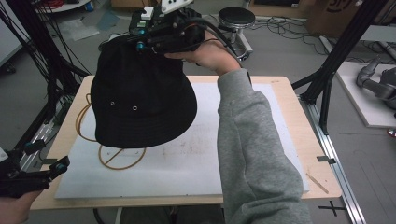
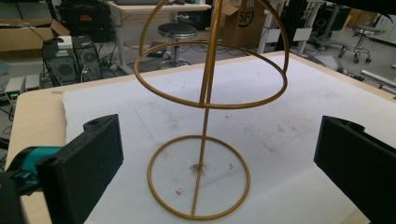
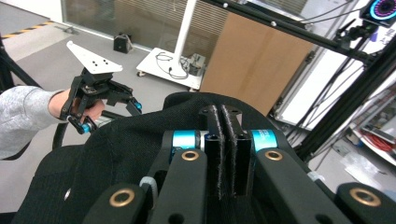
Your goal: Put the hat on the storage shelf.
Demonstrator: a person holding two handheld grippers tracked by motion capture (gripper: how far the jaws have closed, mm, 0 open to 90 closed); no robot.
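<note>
A black bucket hat [image 1: 140,98] hangs in the air over the left half of the table, brim down. My right gripper [image 1: 142,41] holds it from above at the crown's edge. In the right gripper view its jaws [image 3: 224,133] are pressed together on a fold of the hat [image 3: 116,144]. A gold wire hat stand [image 1: 119,158] stands on the white board, mostly hidden under the hat. My left gripper [image 1: 49,157] waits at the table's near left corner, open, and faces the stand [image 2: 205,102] between its wide-apart jaws [image 2: 219,156].
A white foam board [image 1: 196,154] covers most of the wooden table [image 1: 299,121]. Black frame posts [image 1: 341,51] rise at the right, and cables hang at the left. A round stool [image 1: 236,17] stands behind the table.
</note>
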